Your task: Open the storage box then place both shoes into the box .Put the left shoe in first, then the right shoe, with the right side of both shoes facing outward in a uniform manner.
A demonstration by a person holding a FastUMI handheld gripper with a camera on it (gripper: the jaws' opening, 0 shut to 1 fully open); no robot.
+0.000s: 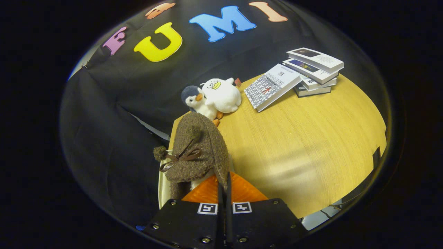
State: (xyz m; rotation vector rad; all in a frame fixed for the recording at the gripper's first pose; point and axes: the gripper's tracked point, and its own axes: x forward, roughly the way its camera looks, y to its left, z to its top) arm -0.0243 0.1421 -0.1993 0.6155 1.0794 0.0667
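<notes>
The worktop (311,145) is a pale wood surface carrying, at its far side, a stack of books (311,74) with one book (271,86) leaning against it, and two plush toys (216,97) beside them, well apart from my tool. Just ahead of my tool (225,193) stands the shoe (197,152), a brown woolly slipper lifted above the worktop's near corner, its upper toward me, trimmed with a thin bow (180,157) and pompoms. My fingers are closed almost together on what looks like the thin rear edge of the shoe's collar. A pale, cream-coloured rim (161,186) shows below the shoe; I cannot tell whether it is the box. I judge the shoe light, soft and compliant, with a fuzzy, non-slip surface; it will sag and swing from a collar pinch. The collar is the firmest hold, and the bow should be left alone.
</notes>
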